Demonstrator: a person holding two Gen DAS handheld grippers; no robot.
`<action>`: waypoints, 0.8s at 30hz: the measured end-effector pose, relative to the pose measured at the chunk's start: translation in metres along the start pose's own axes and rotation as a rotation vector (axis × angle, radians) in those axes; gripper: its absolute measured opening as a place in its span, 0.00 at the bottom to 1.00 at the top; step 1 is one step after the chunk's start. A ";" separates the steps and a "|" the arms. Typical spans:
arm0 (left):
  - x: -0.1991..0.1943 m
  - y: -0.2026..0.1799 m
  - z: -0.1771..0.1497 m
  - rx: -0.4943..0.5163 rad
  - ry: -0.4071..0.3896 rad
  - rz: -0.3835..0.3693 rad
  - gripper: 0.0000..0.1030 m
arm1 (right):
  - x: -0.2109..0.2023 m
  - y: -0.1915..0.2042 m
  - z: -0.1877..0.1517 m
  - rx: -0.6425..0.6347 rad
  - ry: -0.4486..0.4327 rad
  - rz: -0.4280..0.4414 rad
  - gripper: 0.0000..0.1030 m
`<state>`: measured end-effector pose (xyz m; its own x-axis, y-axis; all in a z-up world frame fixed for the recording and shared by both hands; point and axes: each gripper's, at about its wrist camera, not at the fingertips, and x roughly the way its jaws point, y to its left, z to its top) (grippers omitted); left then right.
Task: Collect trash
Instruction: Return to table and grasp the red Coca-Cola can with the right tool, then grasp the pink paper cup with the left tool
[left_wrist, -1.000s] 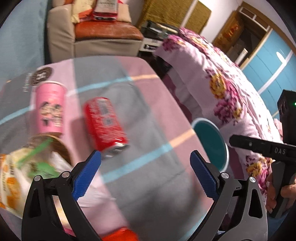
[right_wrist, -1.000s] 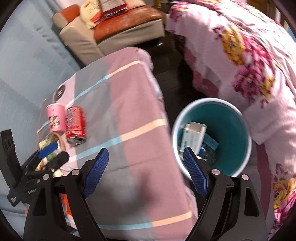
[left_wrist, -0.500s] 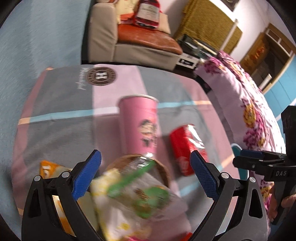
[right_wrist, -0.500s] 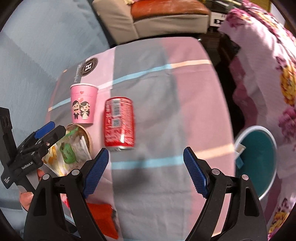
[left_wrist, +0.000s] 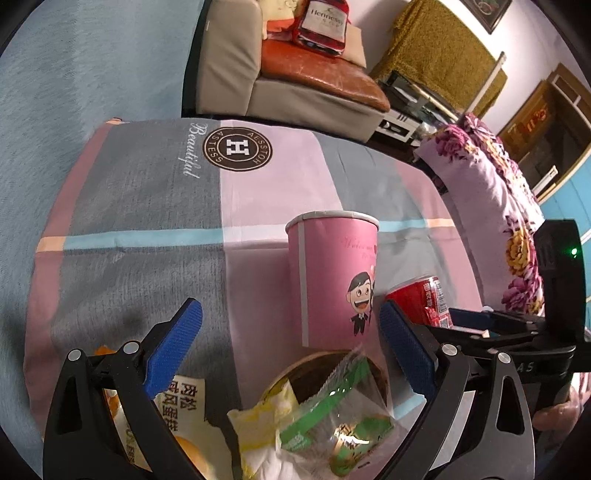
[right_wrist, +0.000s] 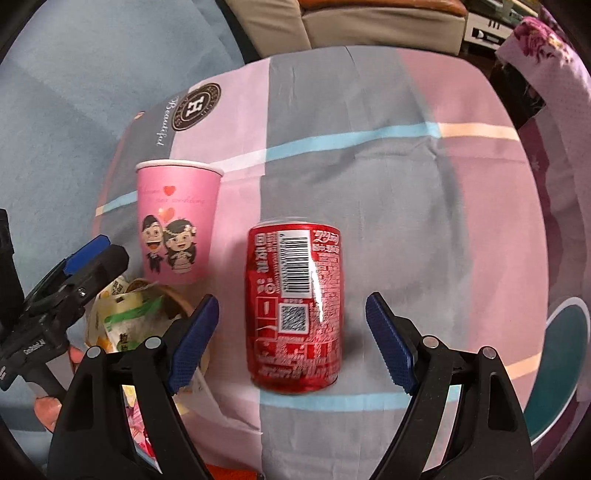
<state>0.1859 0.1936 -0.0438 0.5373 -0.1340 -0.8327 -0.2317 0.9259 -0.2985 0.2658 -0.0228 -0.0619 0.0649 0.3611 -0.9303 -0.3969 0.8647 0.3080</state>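
Note:
A red soda can (right_wrist: 295, 306) lies on its side on the checked cloth (right_wrist: 406, 184). My right gripper (right_wrist: 291, 339) hangs over it, open, one blue pad on each side and a gap to both. A pink paper cup (right_wrist: 175, 221) with a cartoon couple sits just left of the can. In front of the cup is a brown paper bowl (left_wrist: 325, 365) stuffed with a green wrapper (left_wrist: 332, 417). My left gripper (left_wrist: 290, 347) is open above that bowl and holds nothing. The cup (left_wrist: 332, 280) and the can (left_wrist: 421, 299) lie beyond its pads.
A teal bin (right_wrist: 554, 362) stands on the floor past the cloth's right edge. An orange snack packet (left_wrist: 177, 424) lies left of the bowl. Floral bedding (left_wrist: 498, 206) runs along the right, and an armchair (left_wrist: 295, 74) stands behind the table.
Both grippers have swung left, away from the bin. The right one has come down over the can and the left one over the bowl of wrappers. Both stayed open.

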 end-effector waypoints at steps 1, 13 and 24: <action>0.002 -0.003 0.000 0.000 0.002 0.001 0.94 | 0.001 -0.003 -0.001 0.004 0.003 0.007 0.72; 0.038 -0.030 0.009 0.035 0.066 0.031 0.94 | -0.026 -0.034 -0.014 0.028 -0.064 0.019 0.55; 0.059 -0.051 0.009 0.082 0.089 0.086 0.57 | -0.055 -0.078 -0.043 0.091 -0.132 0.007 0.55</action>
<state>0.2364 0.1419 -0.0738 0.4438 -0.0801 -0.8925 -0.2053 0.9604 -0.1882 0.2534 -0.1248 -0.0432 0.1841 0.4052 -0.8955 -0.3135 0.8877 0.3372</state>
